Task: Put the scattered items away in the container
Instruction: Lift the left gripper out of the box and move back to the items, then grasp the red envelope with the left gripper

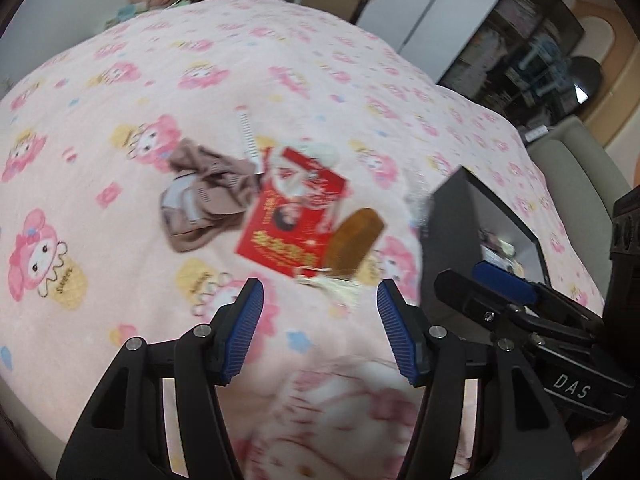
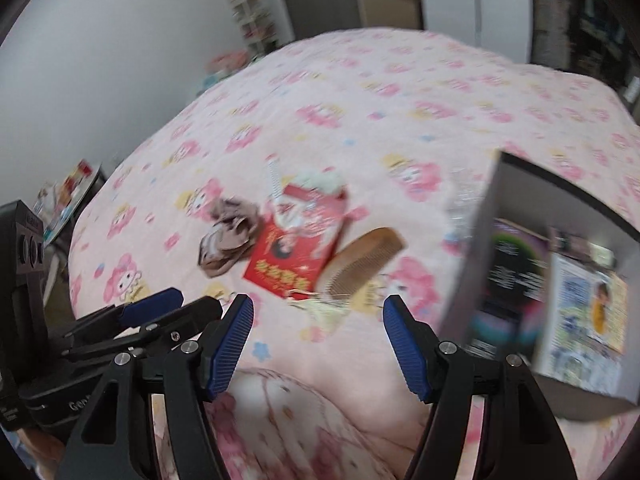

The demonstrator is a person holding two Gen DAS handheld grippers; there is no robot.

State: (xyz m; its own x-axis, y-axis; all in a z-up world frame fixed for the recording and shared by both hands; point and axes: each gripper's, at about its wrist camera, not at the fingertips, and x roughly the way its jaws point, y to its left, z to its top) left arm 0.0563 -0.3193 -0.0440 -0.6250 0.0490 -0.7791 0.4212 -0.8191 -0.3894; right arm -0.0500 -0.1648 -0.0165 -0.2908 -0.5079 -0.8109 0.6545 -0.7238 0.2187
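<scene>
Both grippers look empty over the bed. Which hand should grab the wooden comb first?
Probably the right. The wooden comb lies nearly centred ahead of the right gripper, whose jaws are open and empty, and the container sits on that side. The left gripper is also open, but farther from the container.

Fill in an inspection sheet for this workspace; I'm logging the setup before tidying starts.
Surface: bed under a pink cartoon-print blanket.
Job's things: brown cloth, red packet, wooden comb, white strip and a pale round item lie clustered mid-bed; dark box stands open to their right, packets already inside.
Clutter: crinkled clear wrapper beside the box.
Grippers: left gripper and right gripper both open, empty, side by side above the blanket.
Cables: nothing seen.
Surroundings: white wall, shelves, doors, a side table with items.
</scene>
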